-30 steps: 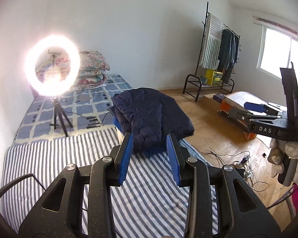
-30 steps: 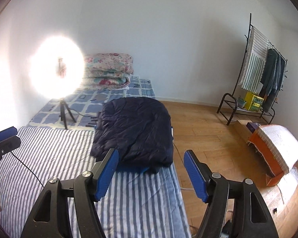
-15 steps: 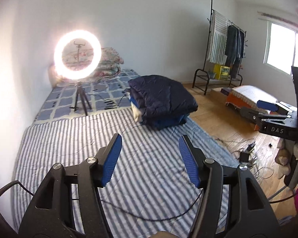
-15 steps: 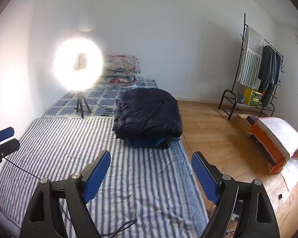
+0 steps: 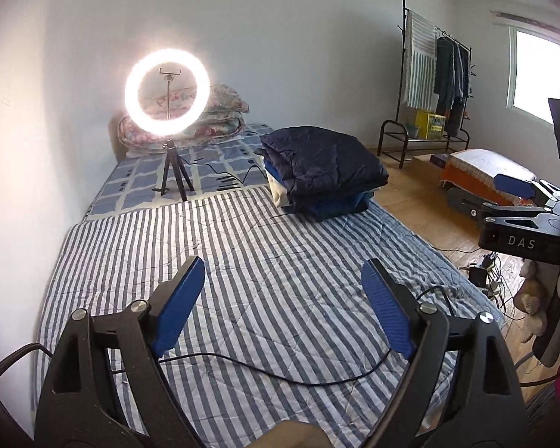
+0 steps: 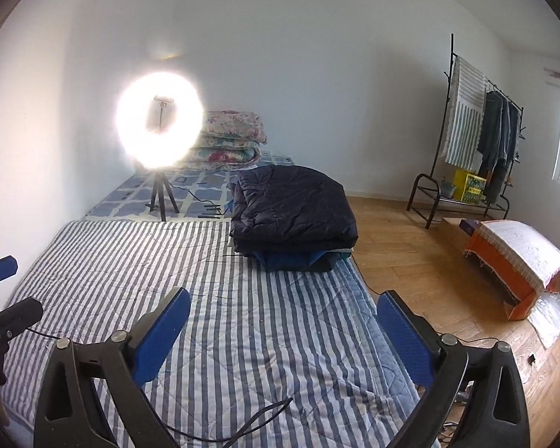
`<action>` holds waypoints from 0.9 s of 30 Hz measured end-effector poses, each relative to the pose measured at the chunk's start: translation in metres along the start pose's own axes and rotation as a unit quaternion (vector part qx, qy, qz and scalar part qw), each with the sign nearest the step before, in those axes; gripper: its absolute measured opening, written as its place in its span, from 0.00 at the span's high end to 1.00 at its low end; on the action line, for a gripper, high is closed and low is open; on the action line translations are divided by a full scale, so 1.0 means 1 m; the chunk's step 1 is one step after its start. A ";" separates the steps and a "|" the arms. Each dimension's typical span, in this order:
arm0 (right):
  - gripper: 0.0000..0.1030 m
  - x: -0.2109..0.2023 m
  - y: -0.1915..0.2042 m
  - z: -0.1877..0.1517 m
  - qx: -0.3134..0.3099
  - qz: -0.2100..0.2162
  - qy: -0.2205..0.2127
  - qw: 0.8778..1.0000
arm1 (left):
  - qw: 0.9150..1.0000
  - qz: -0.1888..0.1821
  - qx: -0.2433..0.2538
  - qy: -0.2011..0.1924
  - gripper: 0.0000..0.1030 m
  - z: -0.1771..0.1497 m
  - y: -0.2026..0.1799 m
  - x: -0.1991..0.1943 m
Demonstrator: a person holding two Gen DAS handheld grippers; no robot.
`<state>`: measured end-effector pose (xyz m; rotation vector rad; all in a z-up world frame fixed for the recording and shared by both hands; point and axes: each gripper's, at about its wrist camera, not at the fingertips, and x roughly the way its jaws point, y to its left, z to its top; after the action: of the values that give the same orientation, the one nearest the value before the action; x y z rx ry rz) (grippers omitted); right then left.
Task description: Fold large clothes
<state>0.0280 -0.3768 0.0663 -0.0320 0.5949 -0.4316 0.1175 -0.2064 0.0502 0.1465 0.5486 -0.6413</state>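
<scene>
- My left wrist camera sits just behind my left gripper (image 5: 282, 287), looking forward and slightly down along its blue fingers (image 5: 179, 304) over the striped mattress (image 5: 280, 283).
- My right wrist camera does the same behind my right gripper (image 6: 282, 330), from a spot further right.
- Both face the far wall, well back from it.
- Both views share the ring light (image 5: 167, 91) ahead-left, the folded dark jacket pile (image 6: 293, 205) ahead, and the clothes rack (image 6: 474, 138) far right.
- The other tool shows at each view's inner edge.
</scene>
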 end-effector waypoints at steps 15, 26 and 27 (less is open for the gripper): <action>0.00 -0.006 0.017 -0.011 0.016 -0.007 -0.025 1.000 | 0.999 0.033 -0.001 -0.006 0.00 -0.014 0.005 -0.003; 0.00 -0.003 0.020 -0.015 0.019 -0.009 -0.026 0.999 | 0.999 0.053 0.003 -0.003 0.00 -0.019 0.006 0.000; 0.00 -0.004 0.020 -0.015 0.019 -0.008 -0.026 0.999 | 0.999 0.052 0.002 -0.003 0.00 -0.019 0.007 0.001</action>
<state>0.0248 -0.3554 0.0524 -0.0114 0.5356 -0.4569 0.1139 -0.1957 0.0336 0.1755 0.5313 -0.5405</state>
